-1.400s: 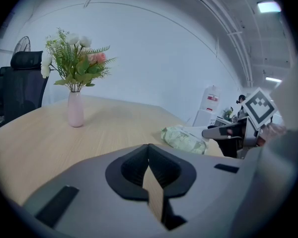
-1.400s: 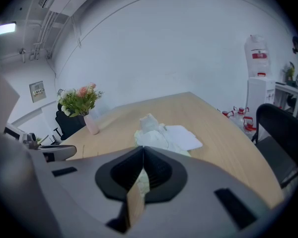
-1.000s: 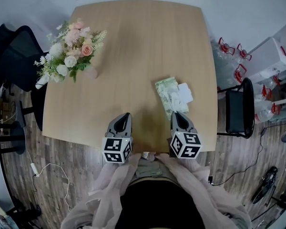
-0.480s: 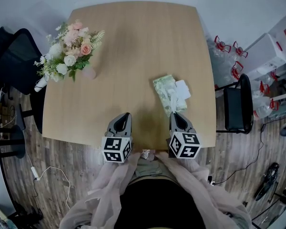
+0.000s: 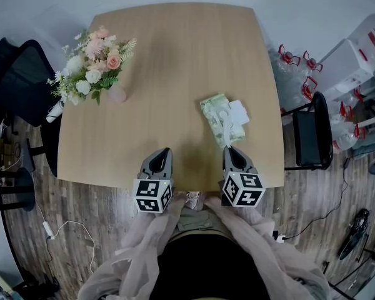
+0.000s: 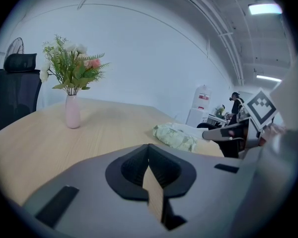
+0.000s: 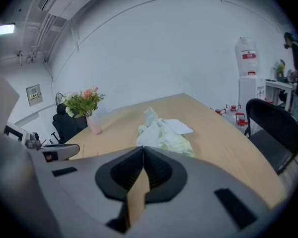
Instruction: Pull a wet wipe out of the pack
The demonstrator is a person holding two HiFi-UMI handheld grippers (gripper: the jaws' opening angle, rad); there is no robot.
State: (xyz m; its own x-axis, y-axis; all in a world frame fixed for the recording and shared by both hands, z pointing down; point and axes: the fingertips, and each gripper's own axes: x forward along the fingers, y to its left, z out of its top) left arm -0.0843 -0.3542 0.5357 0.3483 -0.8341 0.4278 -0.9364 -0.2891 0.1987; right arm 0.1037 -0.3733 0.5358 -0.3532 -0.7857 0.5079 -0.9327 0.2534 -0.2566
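A green wet wipe pack (image 5: 216,109) lies on the right half of the wooden table (image 5: 175,55), its white lid flap (image 5: 239,112) folded open. A white wipe (image 5: 225,132) stretches from the pack's opening to my right gripper (image 5: 230,150), which is shut on the wipe's near end. In the right gripper view the wipe (image 7: 149,128) rises out of the pack (image 7: 176,144) and runs down to the shut right gripper (image 7: 143,150). My left gripper (image 5: 164,152) hovers over the table's near edge, shut and empty. The left gripper view shows that gripper (image 6: 149,148) well clear of the pack (image 6: 176,137).
A pink vase of flowers (image 5: 94,70) stands at the table's left edge. A black chair (image 5: 312,139) is by the right edge and another (image 5: 19,74) off to the left. Clear water bottles with red caps (image 5: 300,64) crowd the floor at the right.
The right gripper has drawn back a little toward the near edge with the wipe, so the strand from the pack is longer. The left gripper has stayed put.
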